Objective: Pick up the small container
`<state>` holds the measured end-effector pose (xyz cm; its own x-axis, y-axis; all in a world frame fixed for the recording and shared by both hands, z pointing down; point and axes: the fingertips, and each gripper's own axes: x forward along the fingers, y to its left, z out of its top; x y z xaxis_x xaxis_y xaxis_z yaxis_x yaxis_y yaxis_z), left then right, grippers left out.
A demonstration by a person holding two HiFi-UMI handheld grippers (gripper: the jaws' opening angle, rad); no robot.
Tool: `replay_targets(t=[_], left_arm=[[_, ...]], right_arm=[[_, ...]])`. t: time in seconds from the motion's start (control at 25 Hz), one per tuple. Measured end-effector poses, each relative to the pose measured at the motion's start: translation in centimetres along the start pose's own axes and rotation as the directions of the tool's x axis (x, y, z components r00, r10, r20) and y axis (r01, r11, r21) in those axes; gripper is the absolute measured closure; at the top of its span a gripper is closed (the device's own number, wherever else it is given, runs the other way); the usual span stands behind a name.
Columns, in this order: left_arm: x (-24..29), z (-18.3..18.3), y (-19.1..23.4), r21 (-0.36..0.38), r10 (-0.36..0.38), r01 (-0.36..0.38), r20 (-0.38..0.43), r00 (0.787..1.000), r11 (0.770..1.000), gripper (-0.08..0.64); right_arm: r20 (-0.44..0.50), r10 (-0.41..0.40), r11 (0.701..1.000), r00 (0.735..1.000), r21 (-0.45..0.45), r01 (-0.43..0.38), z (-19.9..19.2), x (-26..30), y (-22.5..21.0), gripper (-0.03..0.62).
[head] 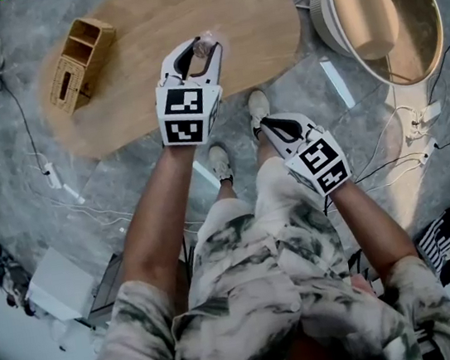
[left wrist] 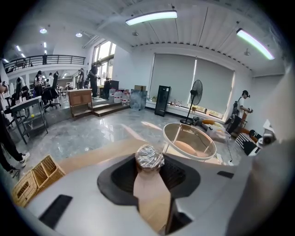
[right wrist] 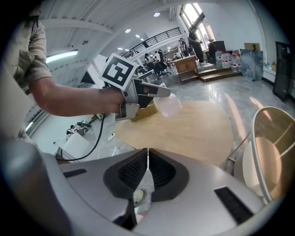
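The left gripper (head: 201, 53) is held out over the pale, rounded wooden table (head: 234, 14). Its jaws are clamped on the small clear plastic container with a crinkled foil top (left wrist: 149, 156), which sits upright between the two dark ribbed pads. In the head view the container lies just inside the table's near edge, towards the middle of its length. The right gripper view shows it from the side as a see-through cup (right wrist: 168, 106) at the tip of the left gripper, with the tabletop behind it. Whether its base touches the wood cannot be told. The right gripper (head: 271, 127) hangs lower and nearer the person, off the table and over the grey marble floor (head: 125, 181), close to the person's white shoes (head: 258, 109). Its jaws are pressed together with nothing between them, and only floor shows through the slit below where they meet. A woven wicker basket with open compartments (head: 78, 61) stands at the table's left end, well apart from the container. To the right of the table stands a round, white-rimmed side stand holding a beige cushion (head: 363, 12). White cables (head: 406, 158) trail over the floor near it, and a white box (head: 56, 286) lies on the floor at lower left.
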<state>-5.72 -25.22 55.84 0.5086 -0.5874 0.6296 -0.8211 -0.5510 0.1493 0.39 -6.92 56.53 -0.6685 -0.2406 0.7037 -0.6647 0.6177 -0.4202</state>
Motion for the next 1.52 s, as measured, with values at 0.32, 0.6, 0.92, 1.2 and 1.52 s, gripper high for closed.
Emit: replay_targets(t=[0.32,0.6,0.92,1.2,1.52], left_arm=[[-3.8,2.3,-0.8,0.011,-0.023,0.022,0.018,1.000,1.000,0.408],[-7.0,3.8,-1.1,0.026,-0.045,0.045,0.017,0.999,0.999,0.408],[-10.1,5.5,-1.4,0.046,-0.065,0.065,0.007,0.998,0.997,0.408],[-12.7,6.8,-1.5,0.061,-0.079,0.079,0.005,0.997,0.995,0.408],[-15.8,8.4,-2.4,0.076,-0.102,0.101,0.013,0.995,0.992,0.408]], right_arm=[[0.012,-0.007,1.000,1.000,-0.010,0.007,1.2,-0.9,1.4,0.561],[0.028,-0.017,1.000,0.999,-0.016,0.018,2.2,-1.4,2.8,0.561],[0.036,-0.033,0.999,0.999,-0.039,0.034,3.3,-2.3,4.1,0.563],[0.039,-0.046,0.997,0.998,-0.058,0.048,4.4,-3.0,5.5,0.569],[0.044,-0.050,0.996,0.998,-0.070,0.053,4.9,-4.1,7.4,0.570]])
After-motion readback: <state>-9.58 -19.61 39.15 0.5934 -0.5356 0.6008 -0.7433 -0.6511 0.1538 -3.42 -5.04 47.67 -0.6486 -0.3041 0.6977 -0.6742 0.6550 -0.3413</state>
